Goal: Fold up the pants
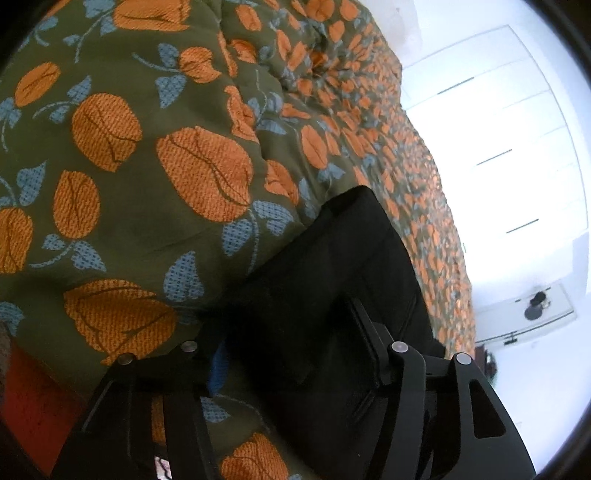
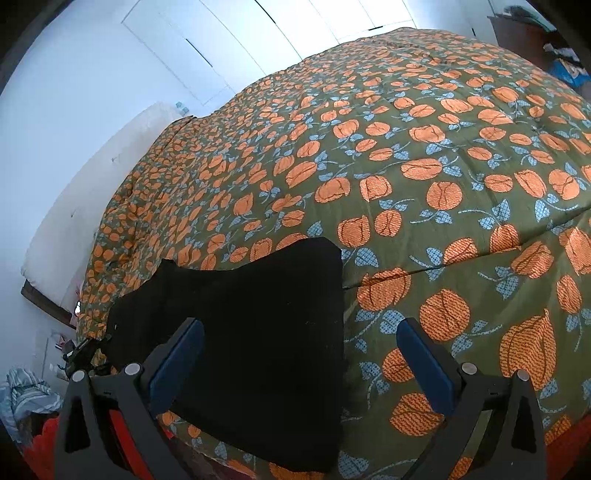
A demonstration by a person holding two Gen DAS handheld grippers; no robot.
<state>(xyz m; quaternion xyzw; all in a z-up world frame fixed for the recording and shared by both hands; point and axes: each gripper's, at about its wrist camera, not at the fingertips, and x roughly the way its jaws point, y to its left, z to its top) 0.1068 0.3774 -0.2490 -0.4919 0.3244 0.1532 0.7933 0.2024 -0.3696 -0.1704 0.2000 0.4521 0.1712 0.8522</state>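
The black pants (image 2: 251, 325) lie folded into a compact shape on the olive bedspread with orange flowers (image 2: 424, 166), near the bed's front edge. My right gripper (image 2: 299, 354) is open just above them, one blue pad (image 2: 177, 365) over the cloth and the other over the bedspread. In the left wrist view the pants (image 1: 332, 280) fill the space between my left gripper's (image 1: 288, 354) black fingers (image 1: 373, 343). The jaws stand apart around the cloth's edge. Whether they pinch it is hidden by the dark fabric.
White wardrobe doors (image 1: 498, 147) stand beyond the bed. A white padded headboard (image 2: 92, 206) is at the left. A wooden shelf (image 2: 528, 33) stands at the far right. Striped cloth (image 2: 26, 395) and red fabric (image 2: 40, 446) lie low at the bed's near side.
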